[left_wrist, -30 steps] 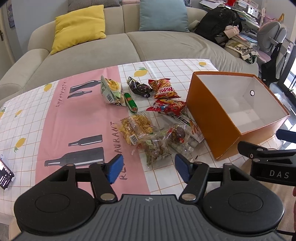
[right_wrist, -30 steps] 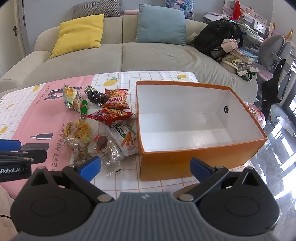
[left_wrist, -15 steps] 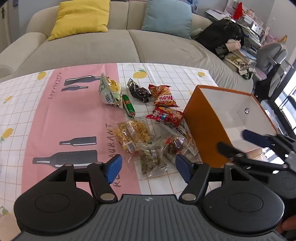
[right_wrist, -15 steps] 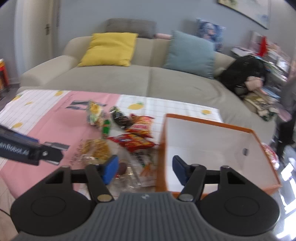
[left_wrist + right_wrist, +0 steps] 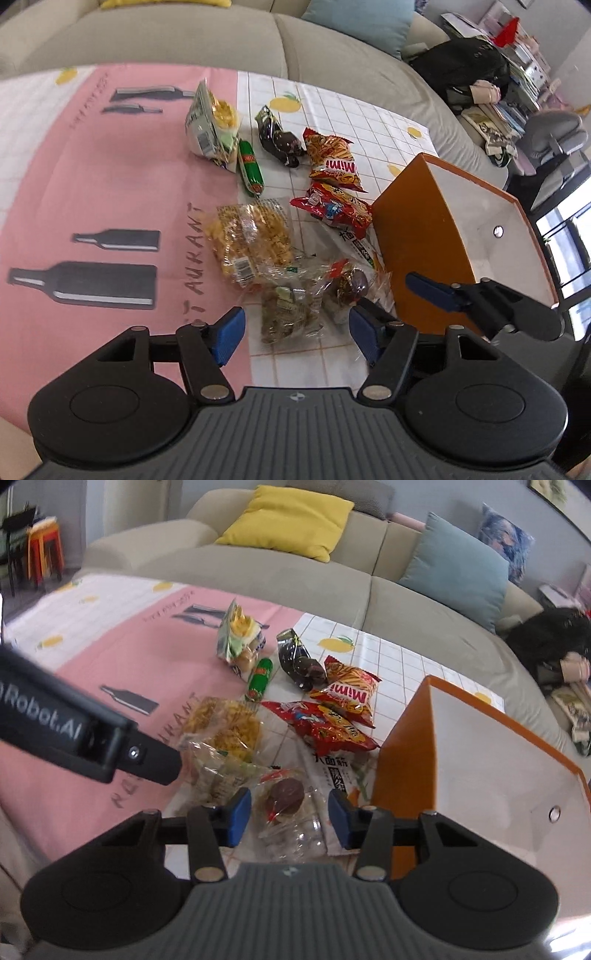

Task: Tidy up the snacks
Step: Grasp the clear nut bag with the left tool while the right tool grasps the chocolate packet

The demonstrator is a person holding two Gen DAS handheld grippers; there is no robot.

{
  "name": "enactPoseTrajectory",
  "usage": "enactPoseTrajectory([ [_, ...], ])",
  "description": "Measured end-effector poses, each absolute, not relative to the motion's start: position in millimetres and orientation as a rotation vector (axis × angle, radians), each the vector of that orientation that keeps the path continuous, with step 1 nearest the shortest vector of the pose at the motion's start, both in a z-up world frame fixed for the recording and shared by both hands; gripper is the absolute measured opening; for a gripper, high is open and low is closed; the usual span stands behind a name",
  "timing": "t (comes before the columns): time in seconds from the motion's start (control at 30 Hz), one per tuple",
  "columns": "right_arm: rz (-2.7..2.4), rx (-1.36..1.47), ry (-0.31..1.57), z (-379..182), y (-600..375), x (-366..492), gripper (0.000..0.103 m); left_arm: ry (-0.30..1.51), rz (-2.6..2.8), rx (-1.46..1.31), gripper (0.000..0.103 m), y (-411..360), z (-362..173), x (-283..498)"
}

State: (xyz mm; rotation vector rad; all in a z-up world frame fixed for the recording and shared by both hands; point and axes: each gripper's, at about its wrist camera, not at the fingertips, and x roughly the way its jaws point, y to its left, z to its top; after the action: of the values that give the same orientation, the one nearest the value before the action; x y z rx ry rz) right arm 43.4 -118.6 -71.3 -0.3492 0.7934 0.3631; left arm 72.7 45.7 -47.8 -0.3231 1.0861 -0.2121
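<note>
1. A beige sofa runs behind the desk, with a yellow cushion and a blue cushion on it.
2. The desk is covered by a cloth with a pink band printed with bottles and a white checked part with lemons.
3. An orange box with a white inside stands on the desk to the right of the snacks and holds nothing that can be seen.
4. The left tool hangs over the near edge of the snack pile; its jaws are wide apart and closing slightly, with a clear bag of brownish snacks seen between the pads but not pressed by them.
5. The right tool is just beside the left one, near the box's corner; its jaws are closing, a clear wrapper with a dark round snack lies between the pads, and neither pad presses on it.
6. A clear bag of yellow snacks lies at the pile's left side, on the pink band's edge.
7. A white packet with carrot print lies against the box, partly under a red packet.
8. A "Mimi" packet lies behind the red one.
9. A green-and-white bag stands farthest back.
10. A dark packet lies between that bag and the "Mimi" packet.
11. A small green sausage stick lies just beside the green-and-white bag.
</note>
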Motion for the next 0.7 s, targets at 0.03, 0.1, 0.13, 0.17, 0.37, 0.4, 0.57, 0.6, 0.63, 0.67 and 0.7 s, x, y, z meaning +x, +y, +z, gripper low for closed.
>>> enactPoseTrajectory([
  [0.03,0.363,-0.364,0.790,-74.2,-117.6,45.7,0.046,1.093,-0.216,-0.340,0.076,45.7,-50.8,75.6],
  [0.1,0.370,-0.380,0.785,-79.5,-117.3,51.2,0.046,1.107,-0.213,-0.368,0.076,45.6,-58.5,82.2],
  [0.13,0.381,-0.383,0.784,-82.6,-117.5,54.2,0.046,1.117,-0.206,-0.382,0.076,46.2,-63.4,86.3],
  [0.17,0.390,-0.386,0.783,-84.1,-117.6,56.7,0.046,1.127,-0.201,-0.396,0.076,46.2,-66.9,89.3],
  [0.37,0.426,-0.398,0.782,-100.3,-115.1,69.0,0.046,1.179,-0.179,-0.393,0.076,40.5,-85.3,102.5],
  [0.4,0.434,-0.399,0.770,-100.9,-114.9,69.6,0.047,1.192,-0.169,-0.380,0.076,38.4,-88.0,104.6],
  [0.57,0.458,-0.396,0.770,-106.0,-115.5,75.7,0.061,1.231,-0.133,-0.369,0.076,35.2,-98.3,109.9],
  [0.6,0.449,-0.401,0.782,-108.1,-115.2,75.9,0.063,1.235,-0.128,-0.378,0.076,35.9,-100.2,110.4],
  [0.63,0.446,-0.401,0.783,-109.5,-115.5,76.3,0.063,1.240,-0.122,-0.388,0.076,36.6,-102.2,110.9],
  [0.67,0.448,-0.402,0.774,-109.8,-115.6,75.5,0.063,1.243,-0.117,-0.396,0.076,37.4,-103.9,110.9],
  [0.7,0.451,-0.406,0.770,-109.9,-115.1,75.0,0.063,1.244,-0.112,-0.409,0.076,38.7,-105.9,111.5],
])
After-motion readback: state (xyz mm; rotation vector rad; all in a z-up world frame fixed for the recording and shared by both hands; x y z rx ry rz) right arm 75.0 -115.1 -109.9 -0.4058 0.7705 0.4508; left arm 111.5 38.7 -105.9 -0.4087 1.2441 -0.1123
